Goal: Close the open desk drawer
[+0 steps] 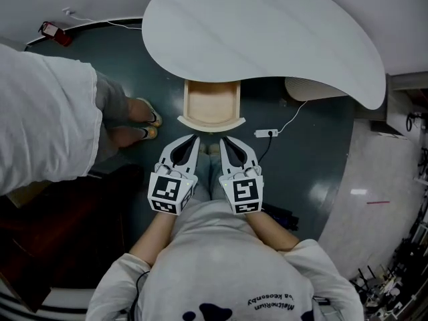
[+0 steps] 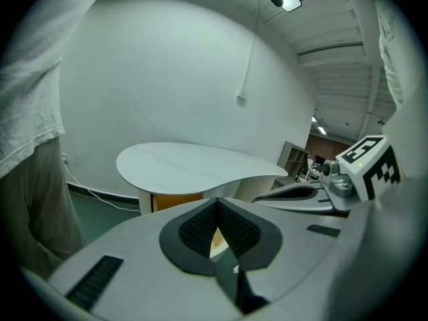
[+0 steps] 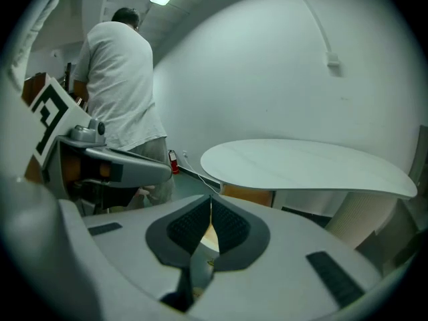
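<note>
The open drawer [image 1: 211, 105] is pale wood and empty, pulled out from under the white curved desk [image 1: 267, 25]; its white curved front [image 1: 211, 122] faces me. My left gripper [image 1: 196, 137] and right gripper [image 1: 224, 138] hang side by side just short of that front, not touching it, both shut with nothing held. In the left gripper view the shut tips [image 2: 217, 202] point at the desk [image 2: 194, 162] and the orange drawer side [image 2: 177, 201] beneath it. In the right gripper view the shut tips [image 3: 211, 198] aim below the desk [image 3: 301, 166].
A person in a white shirt [image 1: 40, 132] stands at the left, feet [image 1: 144, 119] close to the drawer. A power strip with its cable [image 1: 266, 133] lies on the dark floor to the right. A ribbed desk base [image 1: 311, 87] stands at the right, a red object [image 1: 55, 33] by the wall.
</note>
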Tool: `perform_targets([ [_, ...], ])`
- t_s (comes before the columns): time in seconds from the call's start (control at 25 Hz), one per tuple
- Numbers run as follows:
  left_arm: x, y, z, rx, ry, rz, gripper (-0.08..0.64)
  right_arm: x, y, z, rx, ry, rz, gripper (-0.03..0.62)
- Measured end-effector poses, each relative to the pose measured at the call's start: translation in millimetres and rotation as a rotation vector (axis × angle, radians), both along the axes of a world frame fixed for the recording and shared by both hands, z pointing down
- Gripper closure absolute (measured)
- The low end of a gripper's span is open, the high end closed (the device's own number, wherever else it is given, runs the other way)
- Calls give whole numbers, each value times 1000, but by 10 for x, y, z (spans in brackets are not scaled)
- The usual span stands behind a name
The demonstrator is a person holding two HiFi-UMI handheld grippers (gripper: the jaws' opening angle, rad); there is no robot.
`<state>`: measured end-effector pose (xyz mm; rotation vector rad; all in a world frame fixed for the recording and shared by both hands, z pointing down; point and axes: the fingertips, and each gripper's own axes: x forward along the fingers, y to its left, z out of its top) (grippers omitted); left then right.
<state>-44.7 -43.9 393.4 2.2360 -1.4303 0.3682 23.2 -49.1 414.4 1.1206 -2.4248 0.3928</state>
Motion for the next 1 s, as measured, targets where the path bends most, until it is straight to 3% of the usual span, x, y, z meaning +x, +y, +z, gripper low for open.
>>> perform_targets([
  [0.44,-54,1,547,-51,-1,45,554,-75,52,615,-44,44,11,574],
  [1.0,-30,93,1108,-122,1,98,554,-120,162,1388,-192,71,77,572],
])
